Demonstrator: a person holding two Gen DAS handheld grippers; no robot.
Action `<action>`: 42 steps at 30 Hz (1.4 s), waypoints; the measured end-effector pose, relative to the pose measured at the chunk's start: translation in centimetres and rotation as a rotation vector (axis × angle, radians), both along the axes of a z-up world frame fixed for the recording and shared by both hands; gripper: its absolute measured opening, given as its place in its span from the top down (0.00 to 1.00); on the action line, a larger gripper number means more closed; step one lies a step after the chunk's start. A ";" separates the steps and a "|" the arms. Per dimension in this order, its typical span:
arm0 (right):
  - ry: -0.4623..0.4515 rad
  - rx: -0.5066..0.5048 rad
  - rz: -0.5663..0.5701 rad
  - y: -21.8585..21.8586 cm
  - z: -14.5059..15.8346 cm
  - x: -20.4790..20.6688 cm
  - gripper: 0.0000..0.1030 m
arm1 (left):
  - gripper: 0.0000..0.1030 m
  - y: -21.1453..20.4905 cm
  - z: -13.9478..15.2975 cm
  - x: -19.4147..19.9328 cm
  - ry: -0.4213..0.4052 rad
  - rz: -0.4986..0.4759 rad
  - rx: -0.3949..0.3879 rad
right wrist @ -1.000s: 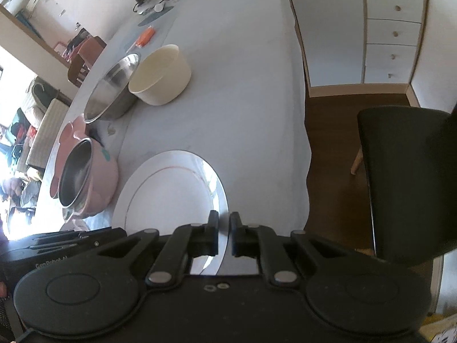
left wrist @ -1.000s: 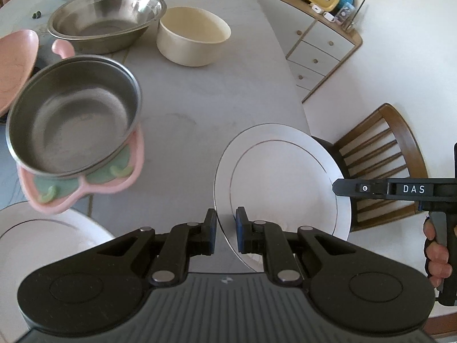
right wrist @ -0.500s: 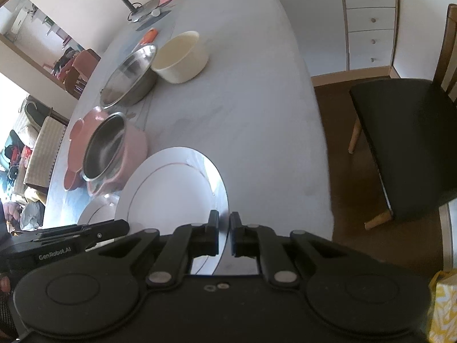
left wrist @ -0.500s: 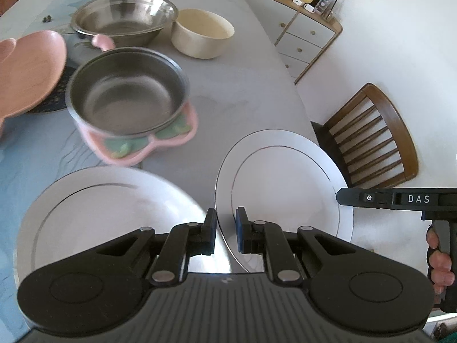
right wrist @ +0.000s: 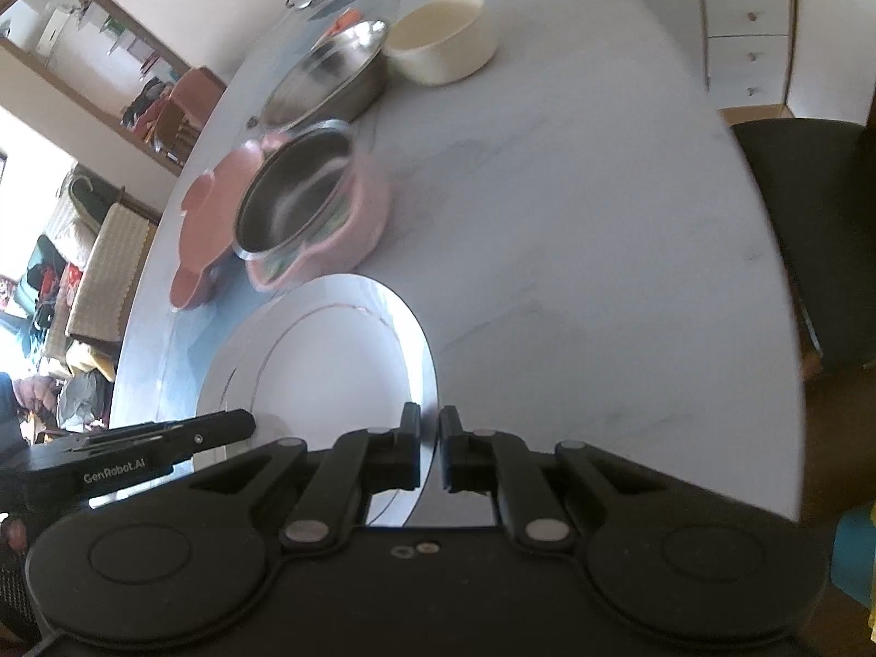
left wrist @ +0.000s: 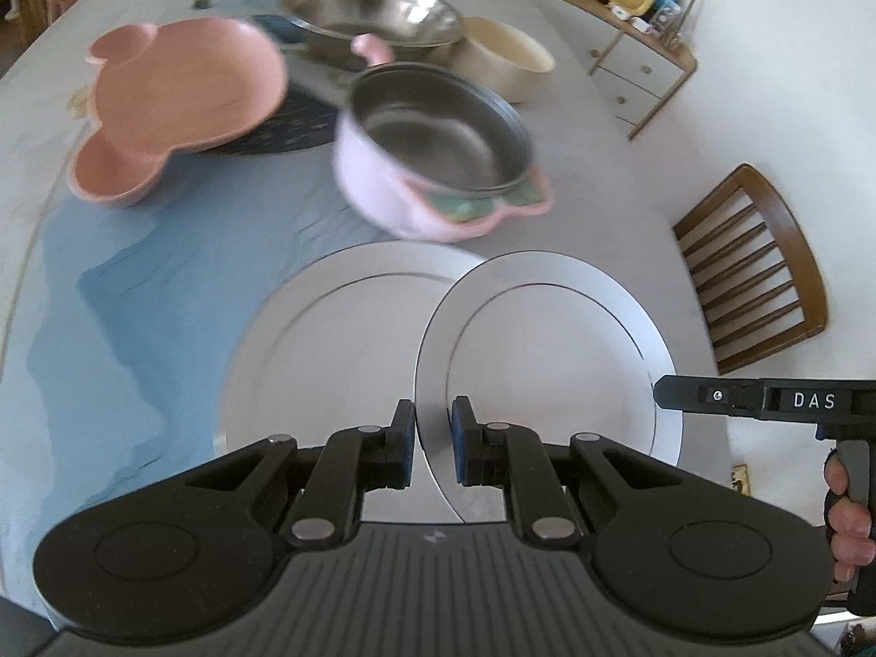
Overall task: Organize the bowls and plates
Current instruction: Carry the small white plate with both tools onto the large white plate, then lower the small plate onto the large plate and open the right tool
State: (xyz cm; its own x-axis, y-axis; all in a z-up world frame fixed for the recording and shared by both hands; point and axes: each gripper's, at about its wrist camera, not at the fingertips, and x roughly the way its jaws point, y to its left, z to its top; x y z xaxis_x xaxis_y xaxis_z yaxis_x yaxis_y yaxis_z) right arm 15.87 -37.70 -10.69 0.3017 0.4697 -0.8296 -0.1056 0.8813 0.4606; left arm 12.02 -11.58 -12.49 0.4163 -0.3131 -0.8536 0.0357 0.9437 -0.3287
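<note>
A white plate (left wrist: 553,367) with a thin dark ring hangs between my two grippers, just above the table. My left gripper (left wrist: 432,438) is shut on its near left rim. My right gripper (right wrist: 430,438) is shut on the opposite rim of the same plate (right wrist: 328,383). In the left wrist view the right gripper (left wrist: 665,391) reaches in from the right edge, with a hand on its handle. A second white plate (left wrist: 328,361) lies flat on the table, and the held plate overlaps its right side.
Behind the plates stand a pink bowl with a steel insert (left wrist: 438,164), a pink mouse-eared dish (left wrist: 180,104), a large steel bowl (left wrist: 372,16) and a cream bowl (left wrist: 509,60). A wooden chair (left wrist: 755,268) and a dark chair seat (right wrist: 810,230) flank the grey table (right wrist: 575,219).
Both grippers have carried the white plate leftward across the table. The second white plate has come into view and now lies partly under the held one. Both grips are unchanged.
</note>
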 end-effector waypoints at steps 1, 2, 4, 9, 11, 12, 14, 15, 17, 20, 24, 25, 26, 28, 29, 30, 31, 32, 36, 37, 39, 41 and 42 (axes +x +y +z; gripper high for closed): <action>0.001 -0.002 0.006 0.5 -0.1 -0.1 0.93 | 0.88 0.6 -0.2 -0.2 0.004 0.004 0.001; 0.002 -0.004 0.010 1.1 -0.3 -0.2 0.93 | 0.88 1.1 -0.3 -0.4 0.006 0.005 0.001; 0.003 -0.009 0.018 1.9 -0.6 -0.3 0.93 | 0.88 2.1 -0.7 -0.5 0.018 0.011 0.000; 0.008 -0.028 0.029 3.2 -1.2 -0.5 0.93 | 0.88 3.5 -1.8 -0.9 0.049 0.021 -0.014; 0.013 -0.030 0.029 3.3 -1.4 -0.5 0.93 | 0.88 3.6 -2.0 -0.9 0.050 0.016 -0.010; 0.015 -0.032 0.029 3.3 -1.5 -0.5 0.93 | 0.88 3.6 -2.1 -0.9 0.051 0.011 -0.009; 0.019 -0.027 0.025 3.2 -1.7 -0.4 0.93 | 0.88 3.7 -2.3 -0.9 0.056 0.007 -0.012; 0.021 -0.025 0.025 3.2 -1.8 -0.4 0.93 | 0.88 3.7 -2.3 -0.9 0.056 0.004 -0.012; 0.019 -0.029 0.028 3.4 -1.9 -0.3 0.93 | 0.88 3.8 -2.6 -0.7 0.063 0.000 -0.011; 0.020 -0.032 0.028 3.4 -1.8 -0.3 0.94 | 0.88 4.1 -2.8 -0.7 0.063 -0.003 -0.013; 0.019 -0.036 0.027 3.4 -1.8 -0.2 0.94 | 0.89 4.3 -2.7 -0.6 0.056 -0.011 -0.016; 0.018 -0.038 0.030 3.5 -1.8 -0.2 0.94 | 0.89 4.3 -2.6 -0.6 0.054 -0.014 -0.014; 0.015 -0.042 0.036 3.5 -1.8 -0.3 0.94 | 0.89 4.3 -2.5 -0.6 0.051 -0.018 -0.011; 0.015 -0.052 0.042 3.8 -1.8 -0.3 0.94 | 0.89 4.3 -2.3 -0.6 0.041 -0.023 -0.003; 0.016 -0.054 0.042 3.9 -1.9 -0.2 0.94 | 0.89 4.3 -2.2 -0.6 0.037 -0.022 0.001; 0.017 -0.055 0.041 4.0 -2.0 -0.2 0.94 | 0.89 4.4 -2.0 -0.6 0.032 -0.020 0.007; 0.020 -0.056 0.042 4.1 -2.1 -0.1 0.93 | 0.89 4.4 -1.9 -0.6 0.026 -0.020 0.013; 0.020 -0.059 0.043 4.3 -2.2 -0.1 0.93 | 0.89 4.5 -1.8 -0.6 0.023 -0.020 0.014; 0.007 -0.085 0.062 5.0 -2.3 0.0 0.92 | 0.89 4.7 -1.6 -0.5 0.014 -0.021 0.026; 0.005 -0.094 0.069 5.2 -2.3 0.0 0.92 | 0.88 4.6 -1.6 -0.5 0.010 -0.022 0.029; 0.003 -0.116 0.082 5.6 -2.2 0.1 0.92 | 0.88 4.6 -1.5 -0.5 0.002 -0.025 0.032; 0.002 -0.142 0.093 6.1 -2.2 0.1 0.92 | 0.88 4.4 -1.4 -0.5 -0.004 -0.032 0.036; 0.005 -0.155 0.098 6.4 -2.2 0.1 0.92 | 0.88 4.3 -1.4 -0.5 -0.007 -0.035 0.037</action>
State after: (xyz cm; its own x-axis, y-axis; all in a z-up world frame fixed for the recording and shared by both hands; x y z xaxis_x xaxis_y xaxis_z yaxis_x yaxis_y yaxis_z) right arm 16.01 -31.34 -12.91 0.2571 0.3630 -0.8956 -0.1924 0.9274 0.3207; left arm 11.56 -7.26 -13.87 0.4113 -0.2956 -0.8622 0.0712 0.9535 -0.2929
